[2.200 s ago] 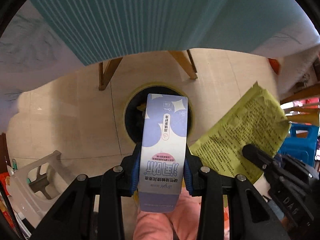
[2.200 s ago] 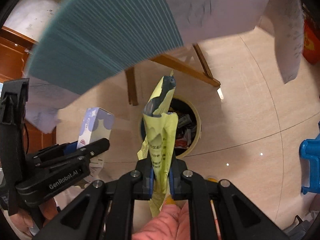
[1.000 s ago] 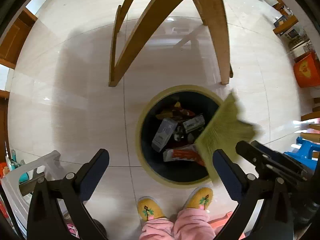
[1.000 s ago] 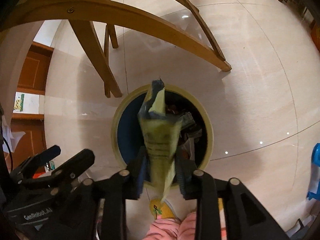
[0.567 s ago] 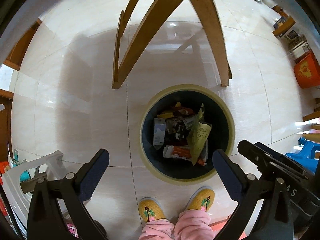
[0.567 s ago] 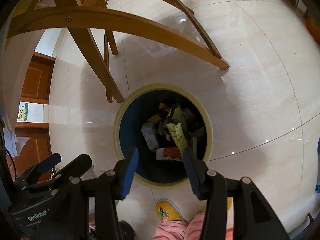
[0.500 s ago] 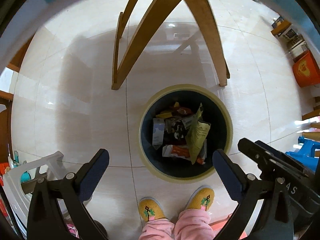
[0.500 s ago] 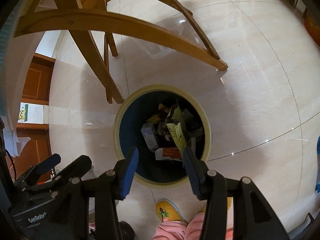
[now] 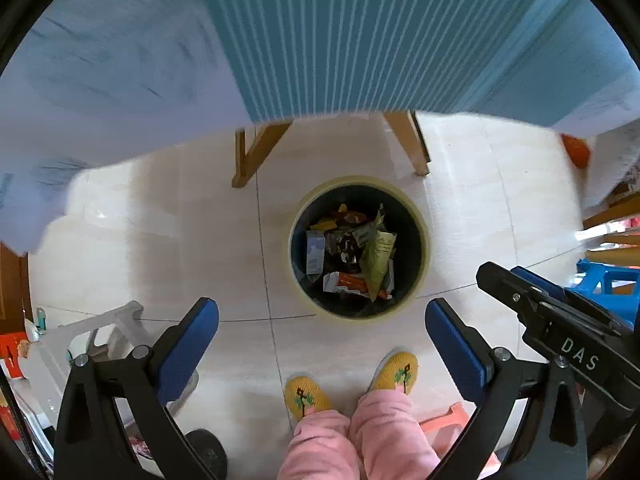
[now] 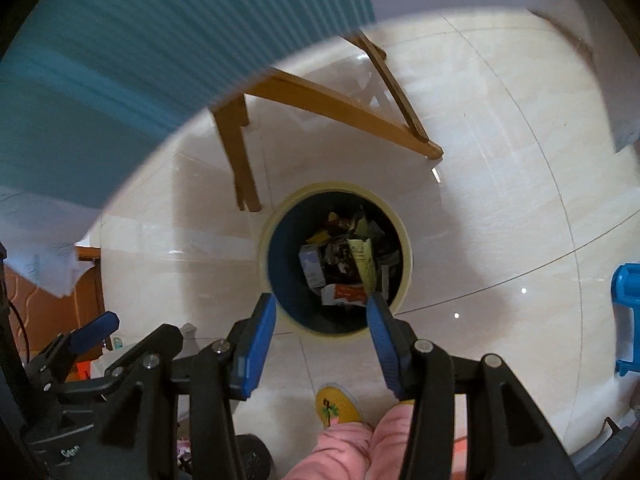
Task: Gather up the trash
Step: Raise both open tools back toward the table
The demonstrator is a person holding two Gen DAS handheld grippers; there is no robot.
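Blue-lined bin (image 9: 421, 216), one, one yellow wrapper (image 9: 378, 256) inside, left gripper (image 9: 322, 322) and right gripper (image 10: 322, 312) both spread, empty.

A round dark-blue waste bin with a pale yellow rim (image 9: 427, 240) stands upright on the floor. Inside, a creased yellow-green printed paper packet (image 9: 378, 254) leans on end beside a small lilac-and-white carton (image 9: 315, 251) and a red-and-white wrapper (image 9: 347, 282).

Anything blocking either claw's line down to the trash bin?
Nothing visible. The left claw and right claw are both open and empty, with only bare floor tile below them and the trash bin. The wooden table legs stand behind the bin.
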